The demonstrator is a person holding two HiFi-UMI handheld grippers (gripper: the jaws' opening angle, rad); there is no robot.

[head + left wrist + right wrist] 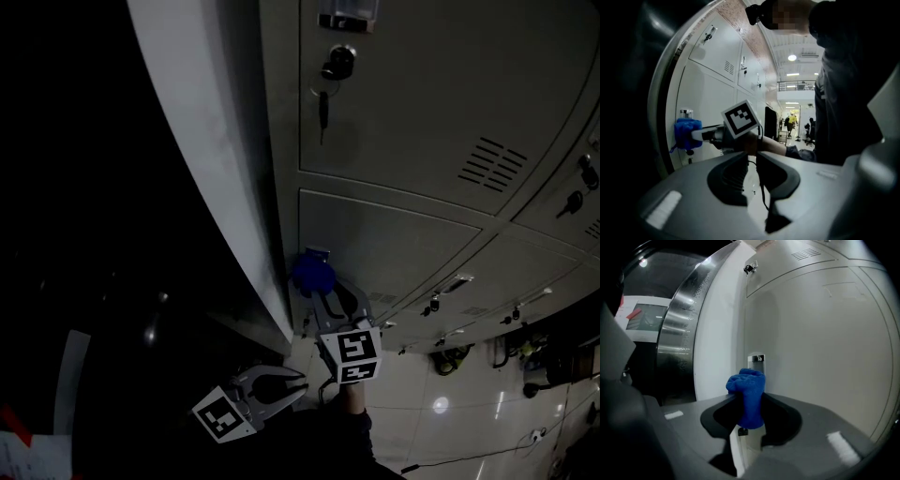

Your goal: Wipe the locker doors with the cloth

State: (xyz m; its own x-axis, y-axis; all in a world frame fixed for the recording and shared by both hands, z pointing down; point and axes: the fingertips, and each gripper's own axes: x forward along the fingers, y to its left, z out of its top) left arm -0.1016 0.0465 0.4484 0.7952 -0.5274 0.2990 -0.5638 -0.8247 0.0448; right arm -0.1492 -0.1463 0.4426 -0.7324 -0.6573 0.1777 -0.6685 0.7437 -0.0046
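A bunched blue cloth [310,272] rests against the grey locker door [403,234], close to its left edge and just below a small label holder [317,251]. My right gripper [319,289] is shut on the cloth [749,390], which sticks out past the jaws toward the door [811,333]. From the left gripper view, the right gripper [696,135] and cloth [686,133] show side on at the door. My left gripper [300,384] hangs lower, away from the lockers, with its jaws nearly touching and nothing between them [751,157].
Above this door is another with a key [323,105] in its lock. More lockers [572,197] run to the right. A rounded metal column [216,169] stands left of the lockers. Below lie glossy floor tiles [441,403] with cables. The person's torso [843,93] fills the left gripper view's right side.
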